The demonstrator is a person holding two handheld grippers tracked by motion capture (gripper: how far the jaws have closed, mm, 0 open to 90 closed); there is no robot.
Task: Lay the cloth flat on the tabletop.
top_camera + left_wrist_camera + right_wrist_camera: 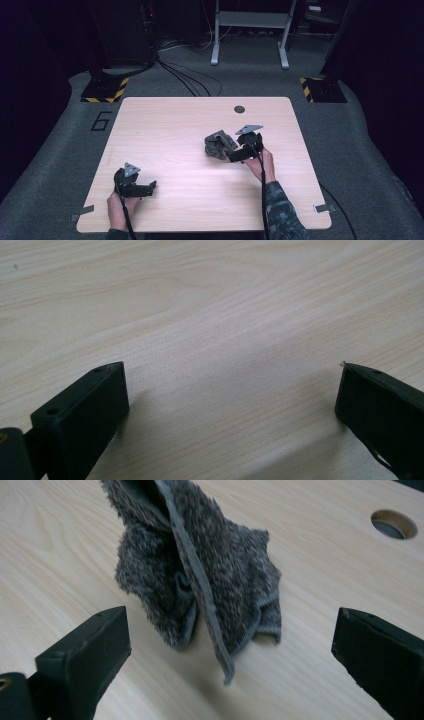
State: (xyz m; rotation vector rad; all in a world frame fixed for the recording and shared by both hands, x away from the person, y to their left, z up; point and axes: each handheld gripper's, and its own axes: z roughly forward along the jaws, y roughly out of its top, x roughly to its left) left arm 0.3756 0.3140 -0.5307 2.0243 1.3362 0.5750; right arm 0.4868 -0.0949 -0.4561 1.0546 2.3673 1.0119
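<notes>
A crumpled grey fuzzy cloth (218, 144) lies in a heap right of the table's middle; in the right gripper view the cloth (200, 575) stands bunched up just ahead of the jaws. My right gripper (235, 154) sits right beside it, open, jaws wide apart with nothing between them (227, 655). My left gripper (150, 187) rests near the table's front left, also open, over bare wood (230, 405).
The light wooden table (165, 125) has a round cable hole (239, 109) near its far edge. Beyond it lie grey carpet, black cables (187, 80), a white metal frame (250, 30) and two stands with yellow-black striped bases (106, 90).
</notes>
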